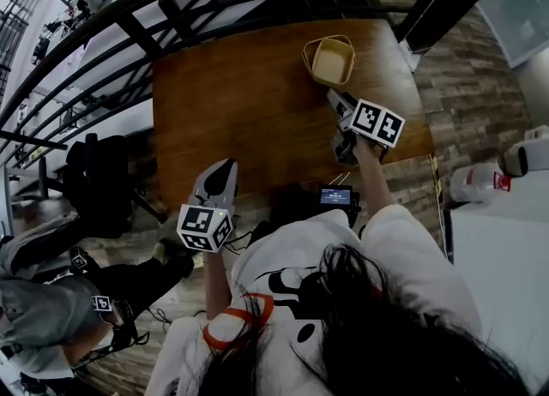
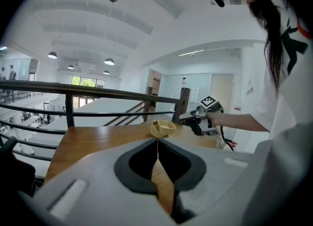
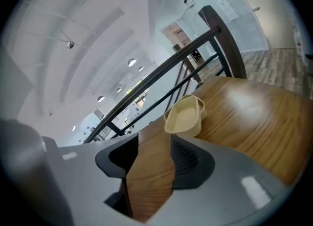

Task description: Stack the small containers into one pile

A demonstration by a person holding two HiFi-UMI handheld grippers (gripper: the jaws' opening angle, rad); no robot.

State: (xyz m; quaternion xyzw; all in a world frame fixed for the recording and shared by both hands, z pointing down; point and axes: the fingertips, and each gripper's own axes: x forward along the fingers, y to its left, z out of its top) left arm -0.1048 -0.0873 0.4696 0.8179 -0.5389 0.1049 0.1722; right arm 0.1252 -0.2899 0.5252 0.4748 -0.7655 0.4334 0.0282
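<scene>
A beige small container point(image 1: 332, 62) stands at the far right of the wooden table point(image 1: 240, 111); it seems to have a double rim, as if another is nested in it. My right gripper point(image 1: 336, 99) hovers just short of it, open, with only bare wood showing between its jaws. In the right gripper view the container point(image 3: 185, 116) lies ahead of the right gripper point(image 3: 154, 142), apart from it. My left gripper point(image 1: 219, 178) hangs over the table's near edge, shut and empty. In the left gripper view the left gripper point(image 2: 157, 144) points at the distant container point(image 2: 163, 128) and the right gripper point(image 2: 186, 118).
A black railing point(image 1: 171, 9) curves round the table's far and left sides. A small black device with a lit screen point(image 1: 335, 196) sits by the near edge. White canisters point(image 1: 480, 182) stand on the floor at right. Another person point(image 1: 51, 300) is at lower left.
</scene>
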